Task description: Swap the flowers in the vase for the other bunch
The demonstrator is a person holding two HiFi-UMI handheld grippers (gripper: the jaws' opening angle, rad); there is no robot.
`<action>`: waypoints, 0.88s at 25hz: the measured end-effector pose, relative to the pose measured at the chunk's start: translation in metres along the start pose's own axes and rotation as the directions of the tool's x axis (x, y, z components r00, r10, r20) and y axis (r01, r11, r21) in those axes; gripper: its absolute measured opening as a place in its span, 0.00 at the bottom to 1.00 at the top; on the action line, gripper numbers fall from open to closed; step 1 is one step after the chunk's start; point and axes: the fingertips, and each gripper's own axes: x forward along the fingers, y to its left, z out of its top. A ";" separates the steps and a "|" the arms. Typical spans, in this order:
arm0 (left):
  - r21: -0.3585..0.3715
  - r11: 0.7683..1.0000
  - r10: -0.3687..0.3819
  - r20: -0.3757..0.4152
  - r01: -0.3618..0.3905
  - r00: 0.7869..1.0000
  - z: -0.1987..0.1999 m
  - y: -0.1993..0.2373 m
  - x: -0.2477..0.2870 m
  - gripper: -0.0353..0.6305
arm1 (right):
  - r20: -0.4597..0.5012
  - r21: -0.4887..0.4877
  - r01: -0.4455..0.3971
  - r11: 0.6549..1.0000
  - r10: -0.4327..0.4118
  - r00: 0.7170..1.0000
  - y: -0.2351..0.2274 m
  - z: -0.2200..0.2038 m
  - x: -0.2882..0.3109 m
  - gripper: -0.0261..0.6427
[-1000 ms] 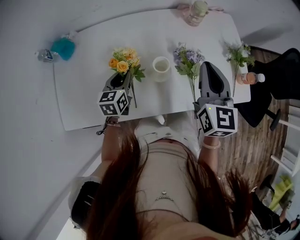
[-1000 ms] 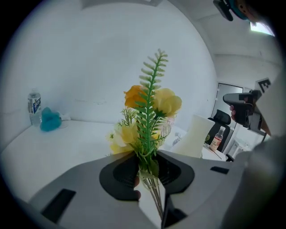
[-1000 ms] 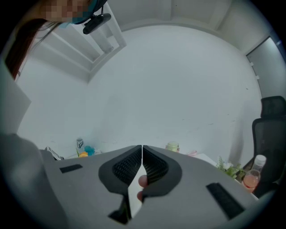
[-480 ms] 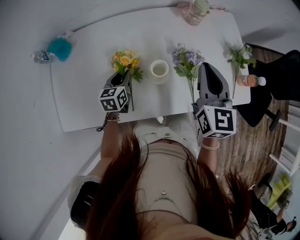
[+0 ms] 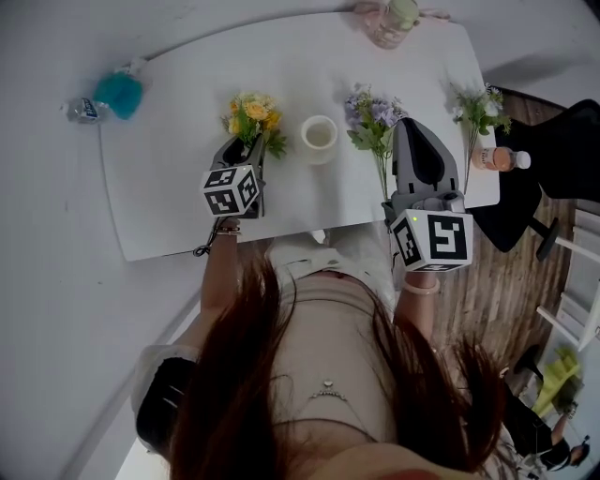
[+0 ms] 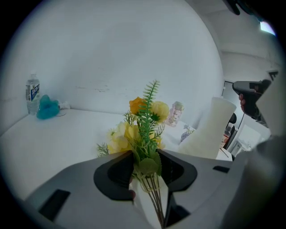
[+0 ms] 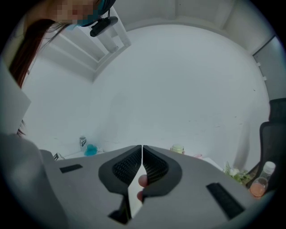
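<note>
An empty white vase stands mid-table, and it also shows in the left gripper view. The yellow bunch lies left of the vase. Its stems run between the jaws of my left gripper. Those jaws have just been opening, and a gap shows beside the stems. The purple bunch lies right of the vase. My right gripper hovers just right of the purple bunch. It is shut with nothing in it.
A third, green-white bunch lies at the table's right end beside a pink-drink bottle. A water bottle and a teal object sit far left. A jar stands at the far edge, and a black chair is at right.
My left gripper has sunk toward the table with the yellow bunch, which now looks smaller and lower. The right gripper has stayed put.
</note>
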 end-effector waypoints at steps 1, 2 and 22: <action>0.003 1.000 -0.001 0.002 0.001 1.000 0.001 0.000 0.000 0.28 | 0.004 -0.007 -0.002 1.000 0.002 1.000 0.002 0.001 -0.001 0.08; 0.005 1.000 -0.002 0.005 0.002 1.000 0.001 -0.001 -0.001 0.29 | 0.006 -0.011 -0.001 1.000 0.002 1.000 0.004 0.002 -0.002 0.08; -0.051 0.999 -0.009 0.090 0.013 0.996 0.001 -0.006 -0.024 0.37 | 0.053 -0.034 0.044 0.998 -0.042 0.998 0.049 0.015 -0.041 0.08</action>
